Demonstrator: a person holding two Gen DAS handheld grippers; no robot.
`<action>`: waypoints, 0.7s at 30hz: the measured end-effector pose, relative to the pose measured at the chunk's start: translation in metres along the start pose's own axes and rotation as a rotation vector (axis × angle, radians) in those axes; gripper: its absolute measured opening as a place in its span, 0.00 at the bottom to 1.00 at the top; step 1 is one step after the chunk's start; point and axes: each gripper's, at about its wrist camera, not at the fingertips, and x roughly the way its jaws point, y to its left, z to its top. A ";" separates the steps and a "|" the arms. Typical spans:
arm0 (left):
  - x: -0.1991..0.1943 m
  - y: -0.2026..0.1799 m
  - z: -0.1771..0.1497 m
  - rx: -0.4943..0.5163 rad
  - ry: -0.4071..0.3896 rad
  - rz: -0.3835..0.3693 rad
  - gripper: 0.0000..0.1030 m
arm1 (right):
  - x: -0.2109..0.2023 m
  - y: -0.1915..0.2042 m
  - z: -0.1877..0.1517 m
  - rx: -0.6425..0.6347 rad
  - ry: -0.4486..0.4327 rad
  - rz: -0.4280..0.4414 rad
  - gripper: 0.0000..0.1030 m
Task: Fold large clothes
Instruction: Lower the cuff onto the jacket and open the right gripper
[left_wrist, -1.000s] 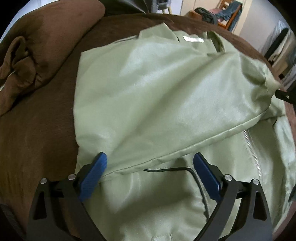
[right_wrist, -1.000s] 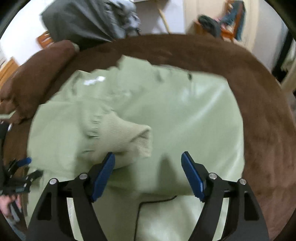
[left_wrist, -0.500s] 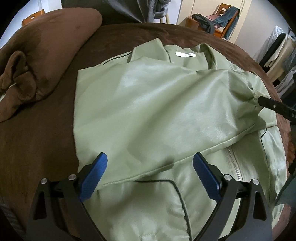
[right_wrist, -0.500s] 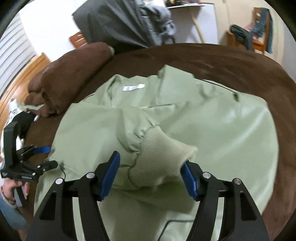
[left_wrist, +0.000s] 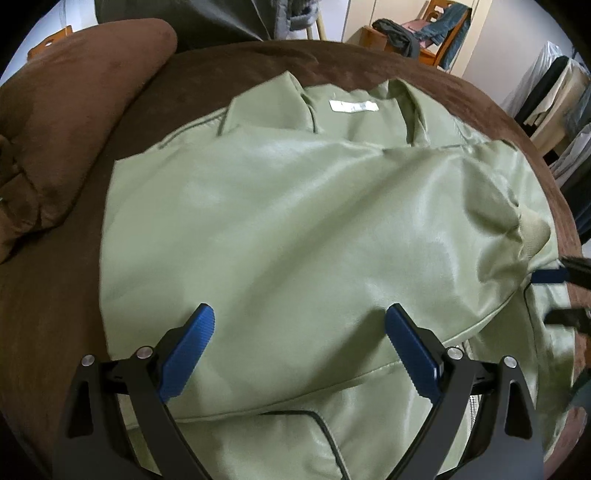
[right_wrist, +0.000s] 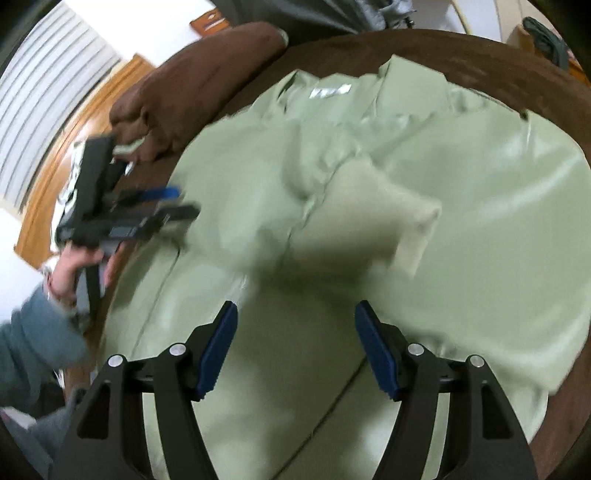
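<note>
Brown bed cover (left_wrist: 74, 295), carrying one pale green jacket (left_wrist: 295, 229), sleeve folded across the body. Left gripper (left_wrist: 299, 343) fingers wide apart, empty. Right gripper (right_wrist: 293, 347) partly open, apparently empty; its view is blurred. Recommended: flatten the ribbed cuff (right_wrist: 388, 214) before the next fold.

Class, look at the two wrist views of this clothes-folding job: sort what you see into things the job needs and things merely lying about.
Part of the job:
- green jacket, its sleeve folded across the body
- ribbed cuff
- left gripper, open
- right gripper, open, nothing between its jaws

Just lying about:
- brown pillow
- chair draped with clothes
- hanging garments
</note>
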 end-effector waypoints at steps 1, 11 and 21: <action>0.004 -0.002 0.000 0.002 0.008 0.002 0.89 | -0.003 0.002 -0.005 -0.007 -0.001 -0.019 0.65; 0.019 -0.006 -0.007 0.003 0.036 0.012 0.89 | -0.006 -0.015 0.015 -0.024 -0.178 -0.125 0.60; 0.019 -0.008 -0.005 0.018 0.049 0.029 0.89 | 0.006 -0.021 0.035 -0.060 -0.146 -0.036 0.21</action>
